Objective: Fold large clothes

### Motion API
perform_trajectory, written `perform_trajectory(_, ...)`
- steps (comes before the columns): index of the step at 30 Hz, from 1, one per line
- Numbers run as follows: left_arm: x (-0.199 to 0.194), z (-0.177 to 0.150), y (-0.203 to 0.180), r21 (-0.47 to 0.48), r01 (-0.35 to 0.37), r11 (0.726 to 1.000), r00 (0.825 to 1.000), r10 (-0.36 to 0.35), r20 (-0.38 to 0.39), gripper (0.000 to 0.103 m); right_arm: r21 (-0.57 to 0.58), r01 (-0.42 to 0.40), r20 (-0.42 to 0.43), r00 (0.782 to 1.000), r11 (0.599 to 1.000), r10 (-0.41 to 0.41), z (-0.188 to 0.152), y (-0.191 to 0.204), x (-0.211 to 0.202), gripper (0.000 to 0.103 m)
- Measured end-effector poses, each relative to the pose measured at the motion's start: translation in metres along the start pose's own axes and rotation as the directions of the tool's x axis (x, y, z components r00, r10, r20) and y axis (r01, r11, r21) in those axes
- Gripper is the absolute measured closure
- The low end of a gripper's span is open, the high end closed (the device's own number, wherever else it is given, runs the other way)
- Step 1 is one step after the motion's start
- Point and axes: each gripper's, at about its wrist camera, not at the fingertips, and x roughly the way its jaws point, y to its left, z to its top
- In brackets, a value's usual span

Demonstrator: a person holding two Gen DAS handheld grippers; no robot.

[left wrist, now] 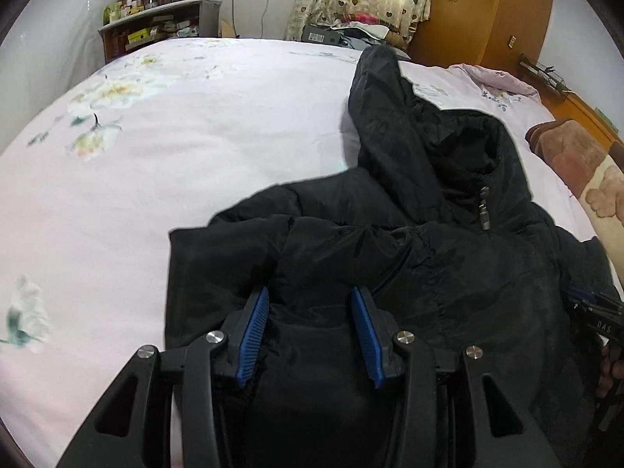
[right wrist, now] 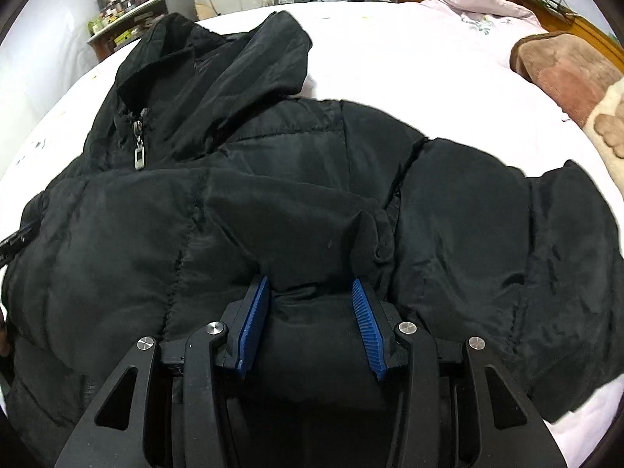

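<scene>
Black hooded jacket [left wrist: 409, 241] lies front-up on the pink flowered bedsheet [left wrist: 163, 163], hood [left wrist: 390, 93] pointing toward the far side of the bed, zipper pull [right wrist: 139, 156] up at the collar. One sleeve [right wrist: 526, 257] is spread out to the side on the sheet. Left gripper [left wrist: 312, 300]: blue pads [left wrist: 253, 331] set wide, a thick fold of jacket bunched between them, touching both pads. Right gripper [right wrist: 312, 292]: same, pads [right wrist: 368, 327] spread around a padded fold. Brown blanket [right wrist: 565, 74] sits at the bed edge, apart from the jacket. Cluttered shelf [left wrist: 156, 27] stands by the far wall.
</scene>
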Motion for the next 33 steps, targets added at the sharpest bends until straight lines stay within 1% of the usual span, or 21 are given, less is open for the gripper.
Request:
perform_trajectory(3, -0.037, -0.001, 0.003, -0.009, 0.055, 0.998, 0.997, -0.054, 0.052, 0.058, 0.010, -0.023, 0.074, 0.997, 1.000, 0.023, -0.005, -0.001, -0.034, 0.058)
perform_trajectory(5, -0.054, -0.013, 0.003, 0.002, 0.056, 0.998, 0.996, -0.056, 0.069, 0.058, 0.015, -0.050, 0.102, 0.994, 0.999, 0.048, -0.015, 0.001, -0.052, 0.058)
perform_trajectory(7, -0.051, -0.029, 0.005, 0.010, 0.038, 0.999, 0.999, -0.039, 0.034, 0.058, -0.001, -0.054, 0.086, 0.995, 0.999, 0.054, -0.026, 0.003, -0.050, 0.058)
perform_trajectory(9, -0.036, -0.043, 0.010, 0.009, 0.011, 1.000, 1.000, -0.010, -0.021, 0.060, -0.006, -0.045, 0.024, 0.999, 0.999, 0.046, -0.036, 0.003, -0.030, 0.058)
perform_trajectory(10, -0.031, -0.047, 0.013, 0.004, 0.013, 1.000, 1.000, -0.013, -0.028, 0.060, -0.006, -0.046, 0.006, 0.999, 0.999, 0.046, -0.039, 0.003, -0.022, 0.059)
perform_trajectory(12, -0.027, -0.048, 0.015, -0.002, 0.007, 1.000, 1.000, -0.007, -0.029, 0.059, -0.013, -0.051, -0.001, 0.999, 0.999, 0.051, -0.044, 0.003, -0.013, 0.059)
perform_trajectory(16, -0.027, -0.050, 0.015, 0.034, -0.026, 0.999, 0.999, 0.027, -0.041, 0.059, -0.040, -0.028, -0.012, 1.000, 0.999, 0.027, -0.044, 0.010, -0.012, 0.059)
perform_trajectory(18, -0.034, -0.045, 0.011, 0.032, -0.040, 0.999, 0.997, 0.042, -0.058, 0.060, -0.033, -0.024, -0.027, 0.999, 0.999, 0.023, -0.043, 0.011, -0.019, 0.059)
perform_trajectory(21, -0.059, -0.048, 0.007, 0.035, -0.047, 0.998, 0.997, 0.049, -0.054, 0.060, -0.009, -0.022, 0.000, 1.000, 1.000, 0.022, -0.047, 0.010, -0.048, 0.059)
perform_trajectory(23, -0.079, -0.054, 0.001, 0.047, -0.055, 0.997, 0.997, 0.057, -0.050, 0.060, -0.003, -0.018, 0.026, 0.999, 1.000, 0.018, -0.057, 0.010, -0.072, 0.059)
perform_trajectory(26, -0.117, -0.068, -0.012, 0.064, -0.039, 0.997, 0.999, 0.040, -0.017, 0.060, 0.008, -0.015, 0.052, 0.999, 1.000, 0.014, -0.076, 0.010, -0.108, 0.059)
perform_trajectory(33, -0.202, -0.107, -0.037, 0.068, 0.039, 0.997, 0.999, -0.041, 0.032, 0.060, 0.026, 0.010, 0.132, 0.991, 1.000, -0.014, -0.115, 0.003, -0.189, 0.059)
